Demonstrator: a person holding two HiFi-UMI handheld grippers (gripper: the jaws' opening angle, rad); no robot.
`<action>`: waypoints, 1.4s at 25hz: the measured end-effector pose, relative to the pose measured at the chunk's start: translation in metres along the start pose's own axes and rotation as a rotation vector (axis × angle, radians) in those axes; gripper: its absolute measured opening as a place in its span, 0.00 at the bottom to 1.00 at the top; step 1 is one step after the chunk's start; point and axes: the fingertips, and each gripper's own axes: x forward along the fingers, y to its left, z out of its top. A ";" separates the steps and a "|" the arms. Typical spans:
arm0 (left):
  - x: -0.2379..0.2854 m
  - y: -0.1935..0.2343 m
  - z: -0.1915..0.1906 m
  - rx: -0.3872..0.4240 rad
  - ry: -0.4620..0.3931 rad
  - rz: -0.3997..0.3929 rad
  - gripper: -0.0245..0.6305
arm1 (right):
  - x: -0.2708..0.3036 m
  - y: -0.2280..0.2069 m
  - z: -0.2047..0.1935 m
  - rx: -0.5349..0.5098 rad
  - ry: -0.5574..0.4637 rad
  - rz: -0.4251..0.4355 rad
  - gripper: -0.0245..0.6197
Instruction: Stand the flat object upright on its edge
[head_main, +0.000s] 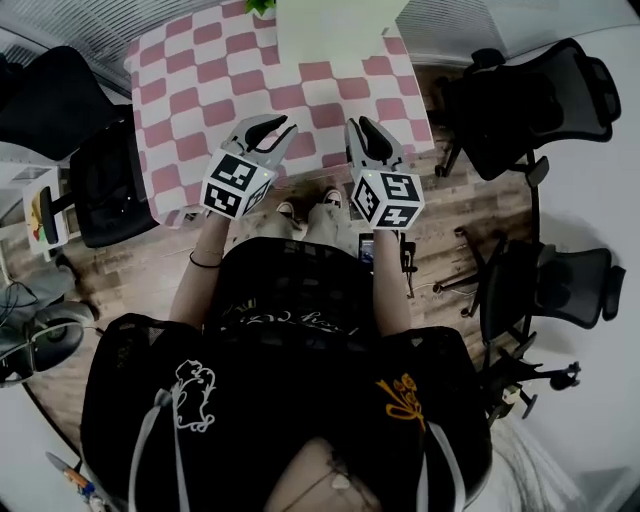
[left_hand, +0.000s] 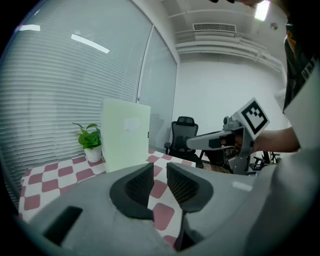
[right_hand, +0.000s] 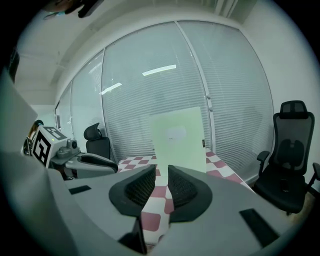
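A pale green flat board stands upright at the far end of the pink-and-white checkered table. It also shows in the left gripper view as the board and in the right gripper view as the board. My left gripper and right gripper hover side by side over the table's near edge, well short of the board. Both the left gripper and the right gripper have their jaws nearly together, only a thin gap showing, with nothing between them.
A small potted plant sits on the table left of the board. Black office chairs stand to the left and right of the table, another at the near right. Window blinds run behind the table.
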 end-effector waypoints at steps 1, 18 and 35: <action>-0.003 -0.004 0.000 0.003 -0.001 0.002 0.18 | -0.006 0.002 -0.001 -0.001 -0.003 -0.001 0.16; -0.039 -0.136 -0.020 0.007 0.000 0.004 0.14 | -0.131 0.029 -0.059 -0.002 0.030 0.067 0.13; -0.105 -0.274 -0.072 0.011 0.016 0.031 0.14 | -0.266 0.065 -0.112 -0.036 0.012 0.145 0.11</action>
